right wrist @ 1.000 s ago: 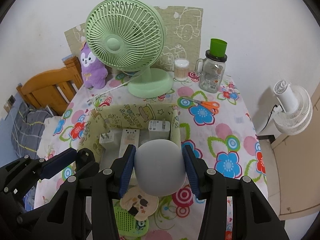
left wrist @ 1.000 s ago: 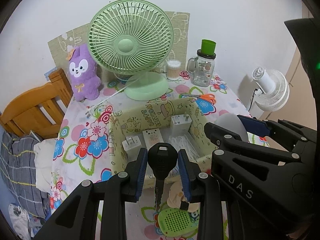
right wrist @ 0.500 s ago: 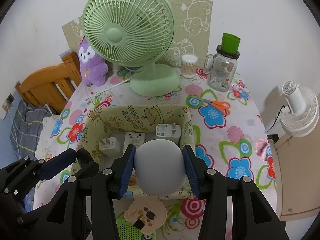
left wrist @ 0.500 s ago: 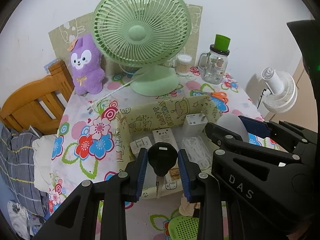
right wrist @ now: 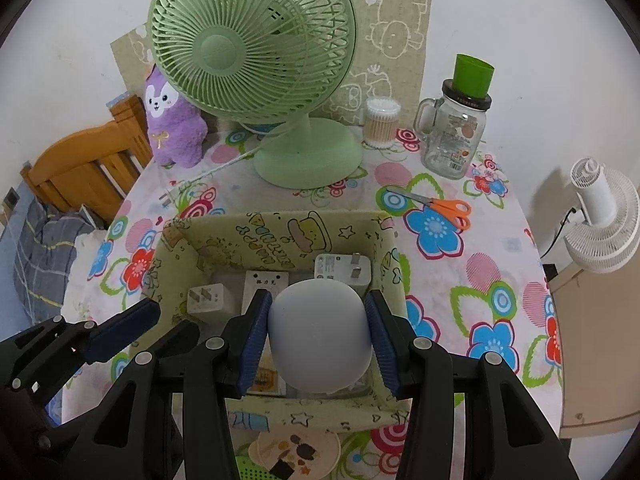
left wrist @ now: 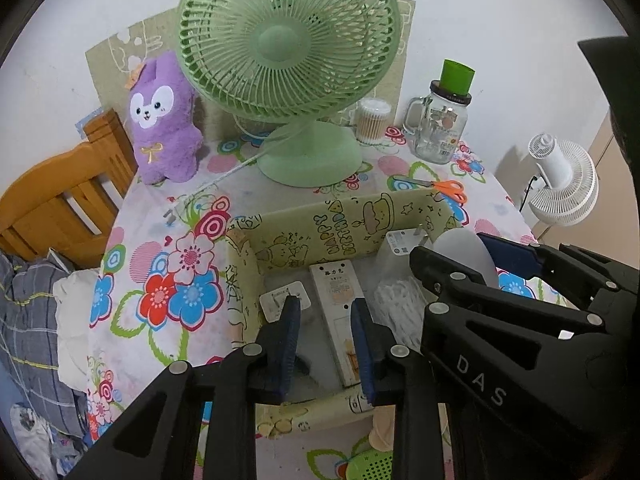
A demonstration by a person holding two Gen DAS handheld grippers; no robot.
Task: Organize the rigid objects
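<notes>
Box (right wrist: 280, 236) before the fan (right wrist: 256, 40); chargers (right wrist: 344, 270) inside; scissors (right wrist: 440, 206) to its right.

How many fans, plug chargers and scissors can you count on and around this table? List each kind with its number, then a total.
Fans: 2 (green fan, white fan)
Plug chargers: 2 (small charger, large charger)
Scissors: 1
Total: 5

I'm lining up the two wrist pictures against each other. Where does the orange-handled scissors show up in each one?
Left wrist view: orange-handled scissors lie right of centre on the floral tablecloth, just behind the box's far wall.
Right wrist view: scissors lie right of centre, apart from the box's far right corner.
Shared landmark: the green fan stands behind the fabric box in both.
</notes>
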